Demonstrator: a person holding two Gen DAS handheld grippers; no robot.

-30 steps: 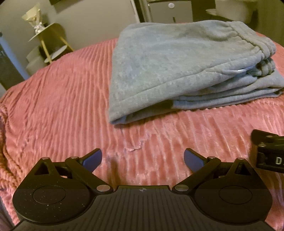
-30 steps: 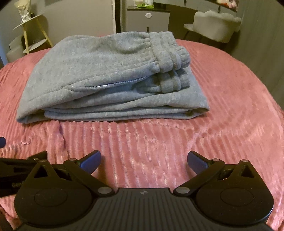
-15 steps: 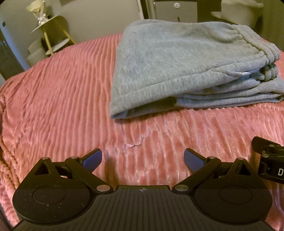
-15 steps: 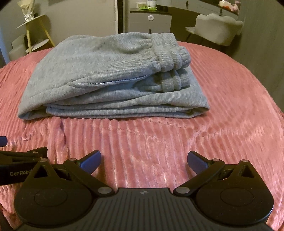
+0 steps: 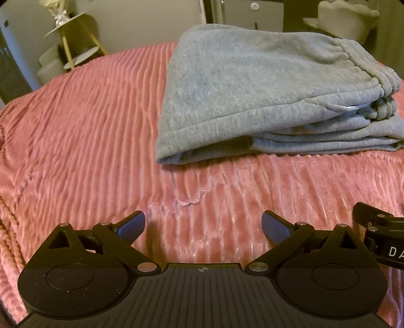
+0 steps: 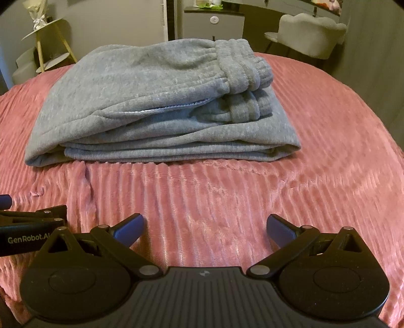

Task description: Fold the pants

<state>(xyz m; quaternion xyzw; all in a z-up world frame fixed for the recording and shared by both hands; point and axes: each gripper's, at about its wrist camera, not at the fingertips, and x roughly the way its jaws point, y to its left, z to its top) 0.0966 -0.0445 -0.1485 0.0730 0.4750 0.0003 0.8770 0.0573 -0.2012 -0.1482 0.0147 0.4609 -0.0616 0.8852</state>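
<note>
Grey fleece pants (image 5: 252, 85) (image 6: 151, 101) lie folded in a thick stack on a pink ribbed bedspread (image 5: 75, 141) (image 6: 252, 201), with the elastic waistband on the right side of the stack. My left gripper (image 5: 203, 224) hovers open over the bedspread, short of the stack's near left corner, nothing between its blue pads. My right gripper (image 6: 205, 227) is open too, in front of the stack's near edge and apart from it. Each gripper's body shows at the edge of the other's view.
A gold-legged tiered side table (image 5: 73, 43) (image 6: 48, 45) stands beyond the bed at the back left. A pale scalloped chair (image 6: 308, 35) and a grey cabinet (image 6: 214, 22) stand behind the bed at the back right. The bedspread has a small snag (image 5: 192, 199) near my left gripper.
Both grippers have drawn back slightly from the folded pants and tilted up, so more of the room behind shows. Both stay open.
</note>
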